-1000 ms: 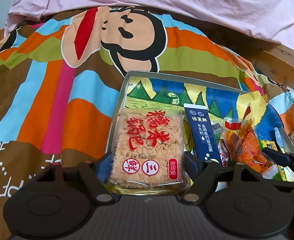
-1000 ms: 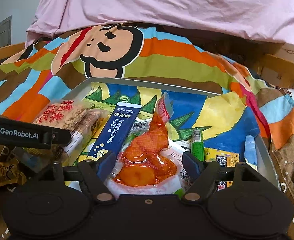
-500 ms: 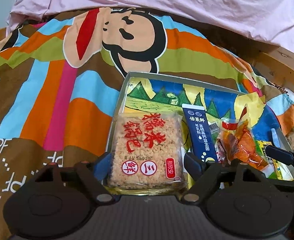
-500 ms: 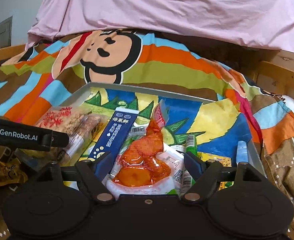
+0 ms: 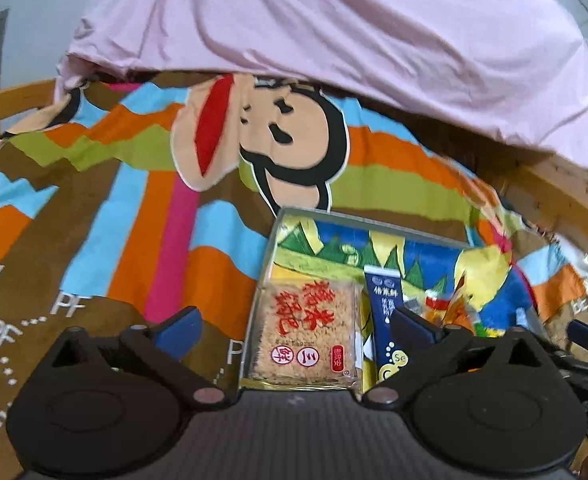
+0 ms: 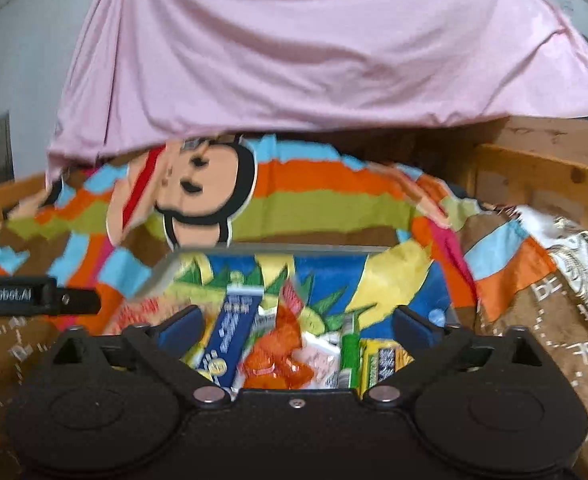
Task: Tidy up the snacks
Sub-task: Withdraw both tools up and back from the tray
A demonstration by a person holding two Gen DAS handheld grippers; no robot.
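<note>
A metal tray [image 5: 374, 222] with a cartoon-printed floor lies on the striped bedspread. In it lie a rice-cracker pack [image 5: 308, 336] with red characters at the left edge, a dark blue sachet [image 5: 386, 312], an orange snack bag [image 6: 278, 356], a green tube [image 6: 349, 350] and a yellow pack [image 6: 382, 360]. My left gripper [image 5: 294, 324] is open and empty, its fingers wide apart either side of the cracker pack, not touching it. My right gripper [image 6: 296, 324] is open and empty above the tray's [image 6: 294, 249] near end.
A pink sheet [image 5: 334, 32] hangs over the far side. A wooden bed frame [image 6: 542, 176] runs along the right. The monkey-print striped bedspread [image 5: 114, 208] spreads left of the tray. The left gripper's arm [image 6: 34, 296] shows in the right wrist view.
Both grippers have pulled back and tilted up, so the tray looks smaller and lower. The left gripper has opened and let go of the cracker pack, which lies in the tray.
</note>
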